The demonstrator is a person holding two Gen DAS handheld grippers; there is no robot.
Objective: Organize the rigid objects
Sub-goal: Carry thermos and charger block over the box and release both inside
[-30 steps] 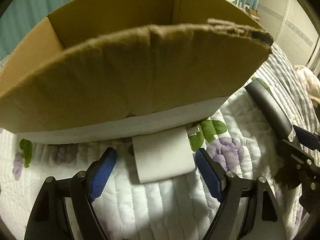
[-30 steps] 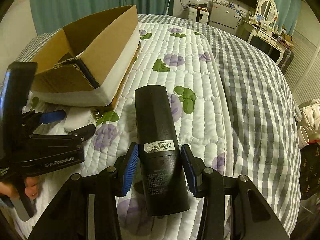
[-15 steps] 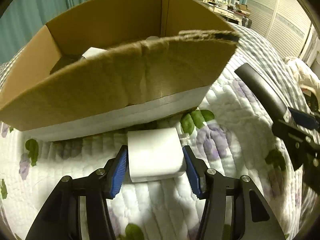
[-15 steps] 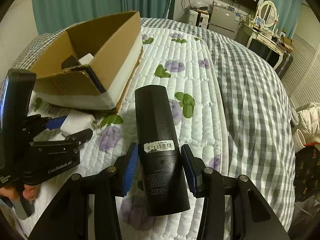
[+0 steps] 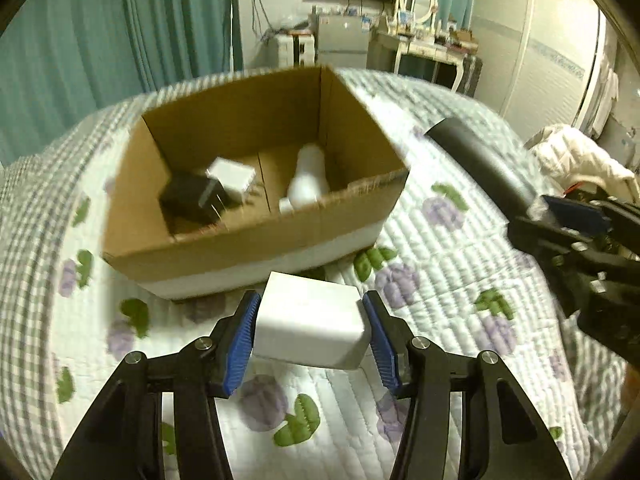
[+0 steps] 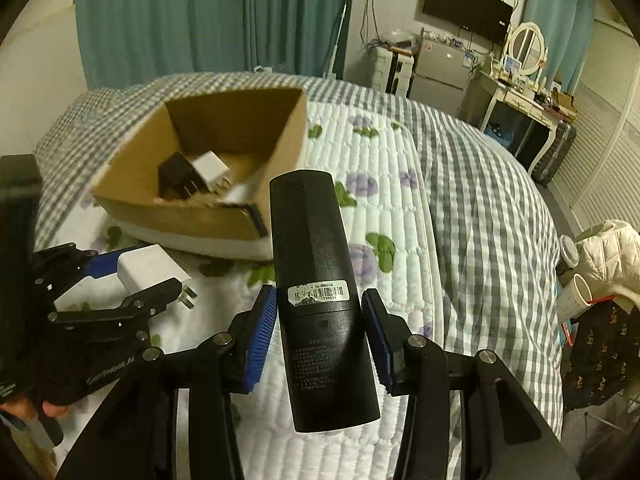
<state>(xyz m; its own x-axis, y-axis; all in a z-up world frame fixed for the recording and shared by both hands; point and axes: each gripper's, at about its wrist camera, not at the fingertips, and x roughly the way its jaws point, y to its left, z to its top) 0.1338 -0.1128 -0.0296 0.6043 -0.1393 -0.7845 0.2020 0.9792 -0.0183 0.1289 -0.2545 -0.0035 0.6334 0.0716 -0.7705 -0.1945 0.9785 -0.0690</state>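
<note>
My left gripper [image 5: 310, 340] is shut on a white charger block [image 5: 310, 328] and holds it above the quilt, just in front of the open cardboard box [image 5: 248, 240]. The charger with its plug pins also shows in the right wrist view [image 6: 150, 274]. The box holds a black adapter [image 5: 192, 198], a small white adapter [image 5: 232, 174] and a white bottle [image 5: 306, 180]. My right gripper [image 6: 320, 336] is shut on a black remote control [image 6: 320, 288], held above the bed to the right of the box [image 6: 200, 208]. The remote also shows in the left wrist view [image 5: 480, 164].
The bed is covered by a white floral quilt [image 6: 384, 208] over a grey checked blanket [image 6: 488, 208]. Teal curtains [image 6: 180, 20], a fridge [image 6: 440, 68] and a dressing table [image 6: 524, 92] stand beyond. A cream jacket [image 6: 608, 252] and paper cup [image 6: 572, 296] lie at the right.
My left gripper closed on the white charger and lifted it up from the quilt, so the box's inside now shows. The right gripper rose a little with the remote.
</note>
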